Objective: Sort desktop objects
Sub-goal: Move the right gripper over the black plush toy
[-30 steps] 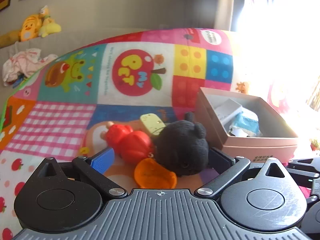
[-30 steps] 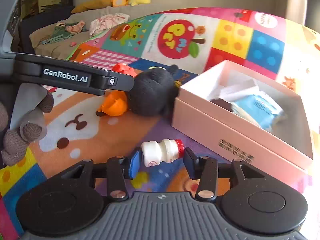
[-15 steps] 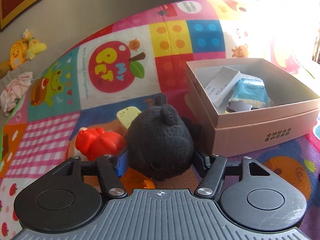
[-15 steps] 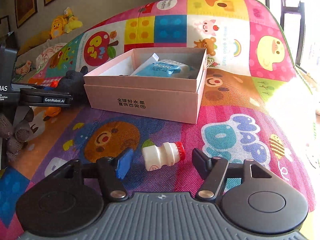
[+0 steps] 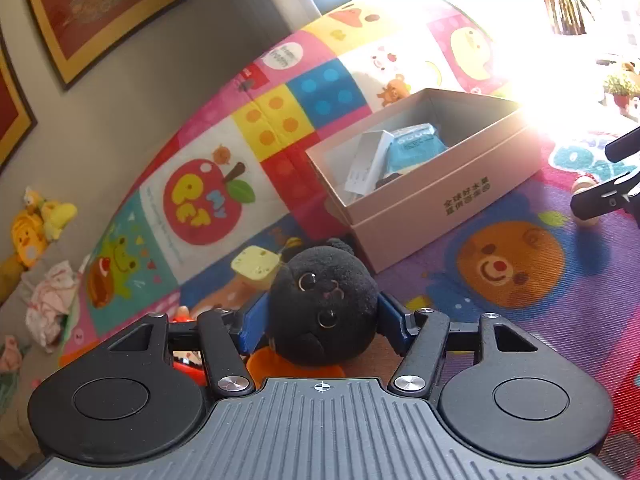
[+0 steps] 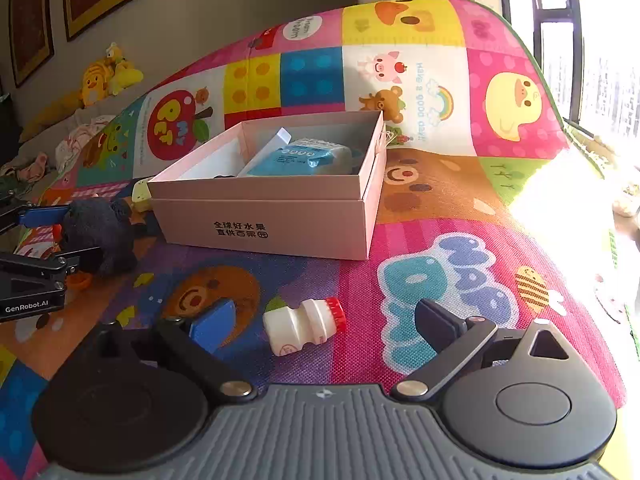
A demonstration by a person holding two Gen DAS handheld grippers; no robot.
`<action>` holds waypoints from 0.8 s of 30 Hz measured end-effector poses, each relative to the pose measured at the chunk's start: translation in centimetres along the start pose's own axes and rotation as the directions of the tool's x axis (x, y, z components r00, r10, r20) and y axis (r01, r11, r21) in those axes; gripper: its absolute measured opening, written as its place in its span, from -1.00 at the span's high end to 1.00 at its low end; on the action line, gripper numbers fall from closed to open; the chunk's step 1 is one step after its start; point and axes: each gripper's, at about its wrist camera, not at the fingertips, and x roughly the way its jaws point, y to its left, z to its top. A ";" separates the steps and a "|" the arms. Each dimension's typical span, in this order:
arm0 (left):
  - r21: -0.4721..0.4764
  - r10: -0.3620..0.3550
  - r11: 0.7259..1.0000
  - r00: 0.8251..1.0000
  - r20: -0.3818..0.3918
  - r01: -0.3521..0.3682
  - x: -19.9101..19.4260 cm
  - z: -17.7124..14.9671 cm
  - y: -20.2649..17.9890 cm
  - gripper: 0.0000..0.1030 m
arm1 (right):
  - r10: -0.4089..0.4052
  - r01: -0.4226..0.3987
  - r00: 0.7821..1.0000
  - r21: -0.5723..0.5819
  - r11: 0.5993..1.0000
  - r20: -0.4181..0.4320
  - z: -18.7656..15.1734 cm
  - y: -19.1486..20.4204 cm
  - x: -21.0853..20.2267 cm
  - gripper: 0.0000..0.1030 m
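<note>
Left gripper (image 5: 323,322) clamps black plush (image 5: 324,300); right gripper (image 6: 320,322) opening around bottle (image 6: 304,325)

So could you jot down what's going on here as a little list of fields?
surface: colourful play mat
left gripper: shut on black plush toy
right gripper: jaws opening, pads clear of the small bottle lying between them on the mat
box: pink, lid off, holds a blue packet and a white carton
near the plush: yellow cheese toy, orange toy beneath it
</note>
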 end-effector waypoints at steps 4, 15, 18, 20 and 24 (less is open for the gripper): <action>-0.090 -0.086 0.992 0.996 0.022 0.087 -0.4 -0.1 -0.1 -0.58 | -0.010 0.011 1.000 0.009 1.000 -0.007 -0.1 -0.1 0.0 -0.91; -0.155 -0.242 0.954 0.964 0.113 0.257 -1.7 0.3 -1.8 -0.84 | -0.037 0.039 0.999 0.082 0.996 -0.018 0.1 -1.1 0.3 -0.96; -0.211 -0.213 0.949 0.971 0.113 0.233 -2.1 0.4 -0.5 -0.86 | -0.041 0.042 0.999 0.088 0.995 -0.015 0.0 -1.1 0.3 -1.00; -0.244 -0.182 0.947 0.976 0.120 0.207 -2.9 0.1 0.7 -0.90 | -0.040 0.041 0.999 0.088 0.995 -0.014 0.0 -1.2 0.3 -1.00; -0.312 -0.122 0.940 0.989 0.078 0.141 -4.3 -1.6 3.0 -0.94 | -0.039 0.041 0.999 0.086 0.995 -0.014 0.0 -1.2 0.3 -1.00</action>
